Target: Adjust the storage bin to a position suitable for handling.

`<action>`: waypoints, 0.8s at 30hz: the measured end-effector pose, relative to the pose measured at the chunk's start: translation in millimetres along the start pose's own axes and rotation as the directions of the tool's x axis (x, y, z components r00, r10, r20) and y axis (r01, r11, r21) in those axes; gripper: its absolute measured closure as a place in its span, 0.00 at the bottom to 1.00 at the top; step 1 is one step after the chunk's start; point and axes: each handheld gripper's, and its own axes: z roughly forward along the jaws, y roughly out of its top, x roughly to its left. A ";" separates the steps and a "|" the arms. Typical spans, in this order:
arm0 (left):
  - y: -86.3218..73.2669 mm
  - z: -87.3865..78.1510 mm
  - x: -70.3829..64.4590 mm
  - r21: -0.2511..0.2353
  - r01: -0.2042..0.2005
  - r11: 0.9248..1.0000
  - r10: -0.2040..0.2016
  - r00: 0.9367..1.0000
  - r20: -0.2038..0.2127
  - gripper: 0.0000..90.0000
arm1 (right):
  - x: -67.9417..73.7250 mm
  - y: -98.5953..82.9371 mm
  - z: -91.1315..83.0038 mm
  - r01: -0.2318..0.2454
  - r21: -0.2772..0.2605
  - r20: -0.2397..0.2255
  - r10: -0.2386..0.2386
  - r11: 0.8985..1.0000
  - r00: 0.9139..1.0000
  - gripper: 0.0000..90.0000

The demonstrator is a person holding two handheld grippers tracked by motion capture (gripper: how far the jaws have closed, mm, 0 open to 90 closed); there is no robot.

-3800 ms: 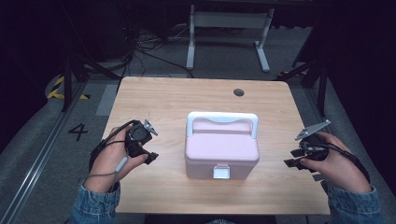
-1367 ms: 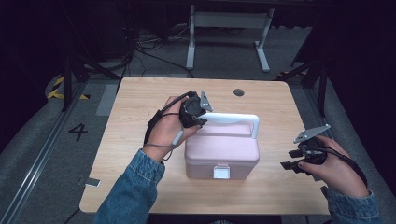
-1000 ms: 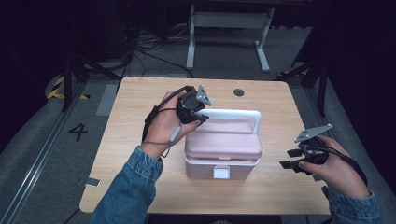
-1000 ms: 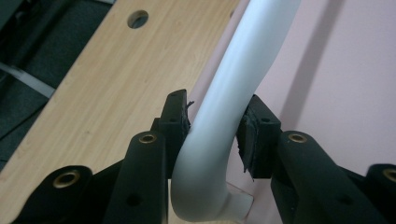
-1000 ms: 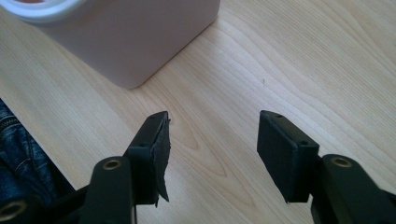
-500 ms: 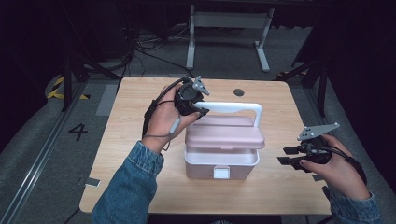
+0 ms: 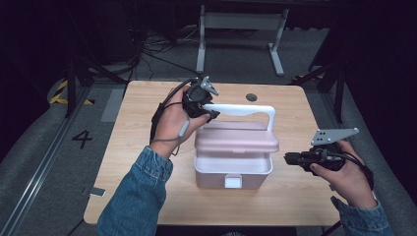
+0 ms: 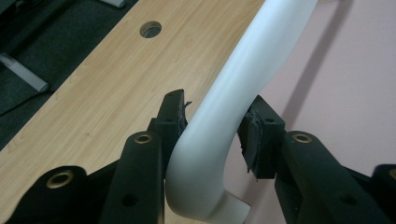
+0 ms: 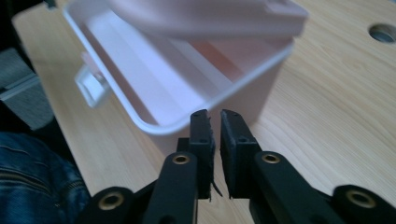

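A pink box (image 7: 232, 169) sits mid-worktop (image 7: 128, 147), its lid (image 7: 236, 138) lifted clear by the white handle (image 7: 246, 110) clamped in the left gripper (image 8: 212, 128) fingers; at 3 o'clock, the right gripper (image 9: 215, 140) fingers stand nearly closed, empty.

Box interior (image 7: 236, 158) mostly hidden beneath the raised lid (image 7: 237, 141).

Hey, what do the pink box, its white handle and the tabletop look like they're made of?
Pink box: probably moulded plastic, matte, judging by its thin even walls and rounded rim.
White handle: likely smooth plastic with a slight sheen; soft highlights run along its curve where the left claw clamps it.
Tabletop: light wood or wood-look laminate; grain lines show, but which one is unclear.
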 end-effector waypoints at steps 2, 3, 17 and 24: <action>0.1 -0.1 -0.8 0.003 -0.001 1.000 0.001 1.000 -0.001 0.71 | 1.7 2.5 1.4 0.008 -0.030 -0.016 -0.009 1.000 1.000 0.98; 0.2 -0.3 -1.3 0.003 -0.001 1.000 0.001 1.000 -0.001 0.71 | 2.6 3.5 2.6 0.011 -0.044 -0.028 -0.012 0.999 1.000 0.99; -2.6 1.0 1.7 -0.025 0.018 1.000 -0.018 1.000 0.012 0.69 | 1.3 8.4 20.8 -0.023 -0.188 -0.098 0.005 0.982 0.995 1.00; -7.7 -7.1 -0.3 -0.087 0.041 0.995 -0.044 0.999 -0.032 0.45 | 0.5 10.7 21.9 -0.023 -0.211 -0.089 0.004 0.977 0.996 1.00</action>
